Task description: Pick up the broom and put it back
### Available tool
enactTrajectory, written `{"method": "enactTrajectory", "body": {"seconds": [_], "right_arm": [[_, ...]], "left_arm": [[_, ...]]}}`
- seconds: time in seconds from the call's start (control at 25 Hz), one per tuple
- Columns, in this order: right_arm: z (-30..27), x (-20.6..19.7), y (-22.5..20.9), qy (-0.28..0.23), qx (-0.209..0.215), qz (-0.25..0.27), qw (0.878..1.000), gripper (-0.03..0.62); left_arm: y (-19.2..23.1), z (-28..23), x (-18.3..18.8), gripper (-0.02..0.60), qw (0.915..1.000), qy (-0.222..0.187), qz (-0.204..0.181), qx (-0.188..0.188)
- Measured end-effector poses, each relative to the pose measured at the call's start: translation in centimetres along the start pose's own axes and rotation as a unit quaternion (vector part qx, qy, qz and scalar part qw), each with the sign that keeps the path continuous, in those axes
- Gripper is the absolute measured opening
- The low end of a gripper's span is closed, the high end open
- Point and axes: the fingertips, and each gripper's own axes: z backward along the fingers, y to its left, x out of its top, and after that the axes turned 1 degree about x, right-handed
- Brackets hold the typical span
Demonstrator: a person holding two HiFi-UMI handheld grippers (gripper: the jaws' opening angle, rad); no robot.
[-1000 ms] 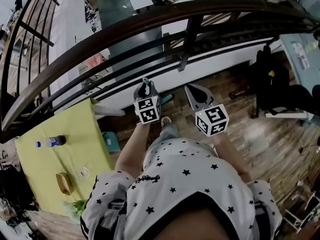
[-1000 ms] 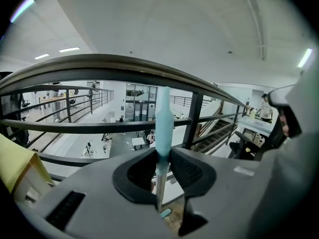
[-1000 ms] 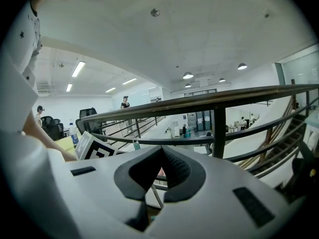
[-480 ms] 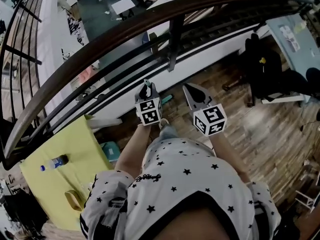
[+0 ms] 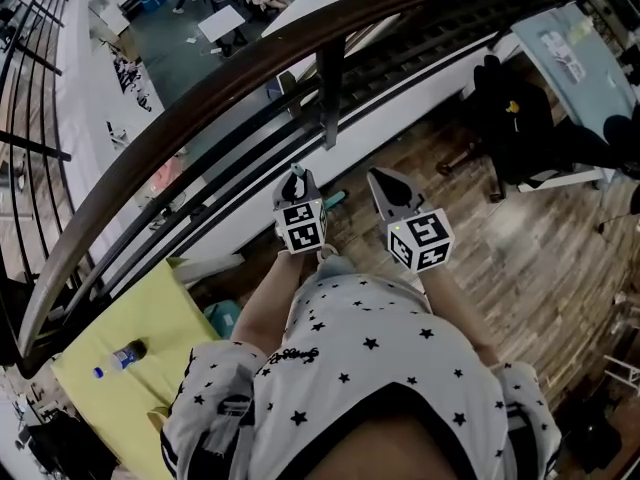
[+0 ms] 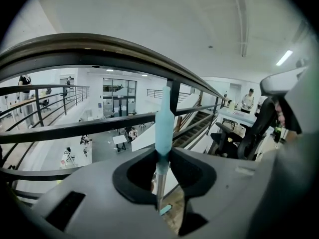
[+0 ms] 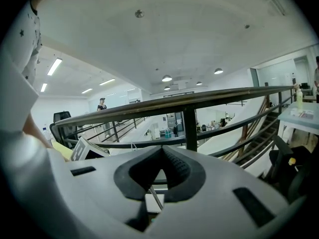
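Left gripper (image 6: 163, 157) clenched on broom handle (image 6: 164, 117), blue grip pointing 12 o'clock. Right gripper (image 7: 161, 151) closed, empty. Advice: hold shaft vertical, off railing (image 6: 99, 46), and set down gently.

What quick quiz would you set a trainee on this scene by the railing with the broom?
1. True or false: the left claw grips the broom by its handle.
2. What runs across ahead of that claw? A) a railing B) a sink C) a curtain
3. Fill in: the bottle lies on a ___ surface.
Key: 1 true; 2 A; 3 yellow.
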Motion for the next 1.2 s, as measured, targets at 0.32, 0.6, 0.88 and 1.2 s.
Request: {"method": "enactTrajectory", "body": {"seconds": [0.32,0.6,0.88,1.2], "right_arm": [[-1.3,-0.5,-1.0,0.006,-0.015,-0.010,1.000,-0.006],[-2.6,-2.0,-1.9,0.022,-0.013,-0.024,0.999,-0.006],[-3.2,-2.9,-4.9,0.031,-0.006,-0.038,0.999,-0.006],[-3.8,-3.0,-8.2,0.046,0.024,-0.031,0.998,-0.006]], "left_arm": [[-0.9,-2.3,0.0,0.095,0.9997,0.004,-0.015,-0.021],[-1.3,-5.1,-1.2,0.095,0.9989,0.028,-0.027,-0.025],[-3.1,-8.7,-2.7,0.095,0.9975,0.049,-0.044,-0.026],[-4.9,-12.5,-3.6,0.095,0.9966,0.056,-0.060,-0.001]]}}
